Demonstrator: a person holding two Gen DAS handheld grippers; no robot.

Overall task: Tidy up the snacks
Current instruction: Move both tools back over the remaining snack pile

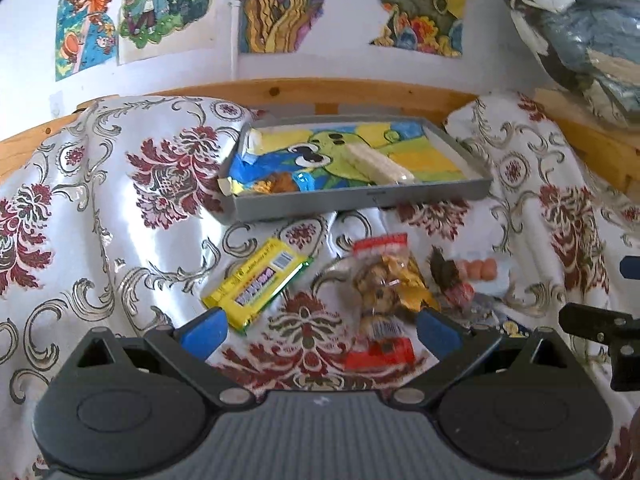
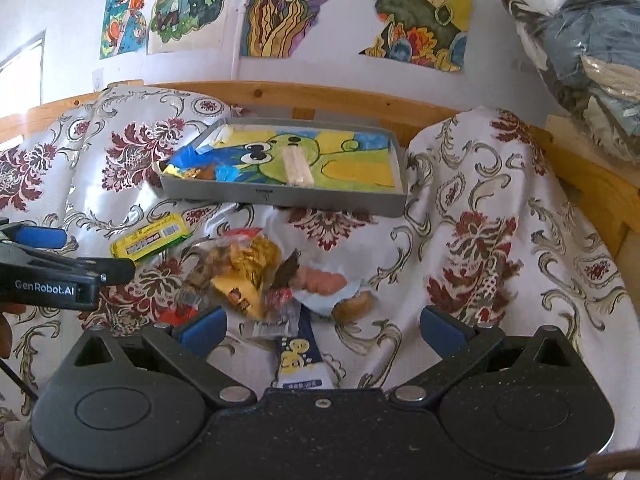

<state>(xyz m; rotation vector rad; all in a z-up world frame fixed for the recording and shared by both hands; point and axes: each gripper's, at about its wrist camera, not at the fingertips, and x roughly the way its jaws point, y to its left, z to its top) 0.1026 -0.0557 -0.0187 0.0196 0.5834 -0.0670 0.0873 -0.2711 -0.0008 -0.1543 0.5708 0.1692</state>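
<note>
A grey tray [image 1: 360,199] [image 2: 280,196] with a cartoon picture inside lies on the patterned cloth; a pale wafer bar [image 1: 378,164] [image 2: 297,167] and a blue-gold wrapper [image 1: 276,184] [image 2: 188,166] rest in it. In front of it lie a yellow snack bar [image 1: 256,282] [image 2: 150,238], a clear bag of cookies with red ends [image 1: 382,292] [image 2: 236,264], and a pack of pink sausages [image 1: 478,269] [image 2: 320,278]. My left gripper [image 1: 320,330] hovers open just before the yellow bar and cookie bag. My right gripper [image 2: 322,328] is open over a small blue-white sachet [image 2: 300,356].
The floral satin cloth [image 1: 120,208] [image 2: 500,240] covers a lumpy surface with a wooden rail [image 1: 320,92] behind. Drawings hang on the wall [image 2: 320,8]. A bag of clothes [image 1: 580,32] sits at the upper right. The left gripper's body [image 2: 52,276] shows at the right wrist view's left edge.
</note>
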